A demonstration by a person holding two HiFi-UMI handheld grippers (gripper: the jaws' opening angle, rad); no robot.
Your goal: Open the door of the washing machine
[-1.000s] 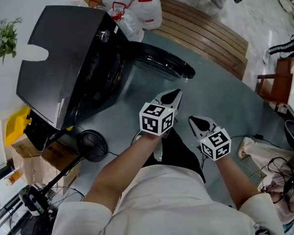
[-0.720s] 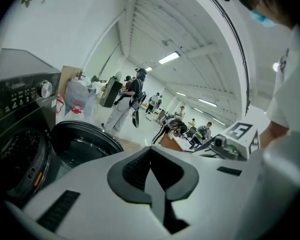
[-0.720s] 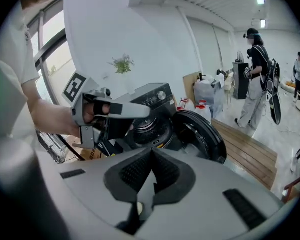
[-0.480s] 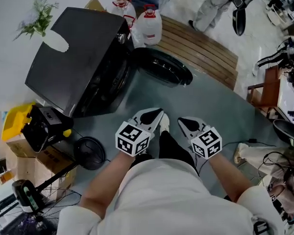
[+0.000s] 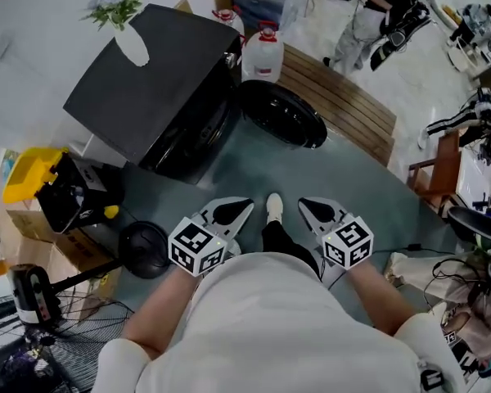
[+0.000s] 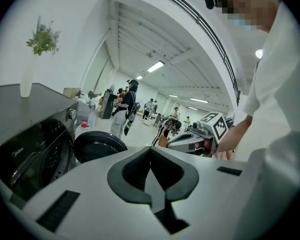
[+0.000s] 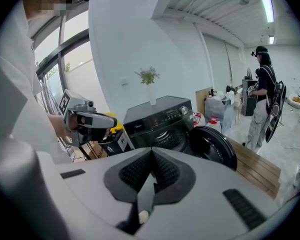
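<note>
The black washing machine [image 5: 159, 88] stands at the upper left of the head view, and its round door [image 5: 282, 115] is swung wide open to the right of the drum. My left gripper [image 5: 231, 211] and right gripper [image 5: 313, 210] are held close to my body, well short of the machine, both shut with nothing between the jaws. In the left gripper view the shut left gripper [image 6: 151, 151] points past the door [image 6: 99, 145]. From the right gripper view, the shut right gripper [image 7: 151, 152] faces the machine [image 7: 162, 119] and its open door [image 7: 215, 146].
Water jugs [image 5: 262, 56] stand behind the machine beside a wooden platform [image 5: 344, 105]. A white vase with a plant [image 5: 131, 43] sits on the machine's top. A floor fan [image 5: 143, 248], boxes and a yellow container [image 5: 29, 174] are at the left. A person [image 5: 368, 15] stands beyond the platform.
Both grippers have drawn back from the machine toward my body and risen. The left one moved farther. The door stays open, and the head view has tilted to show more of the room.
</note>
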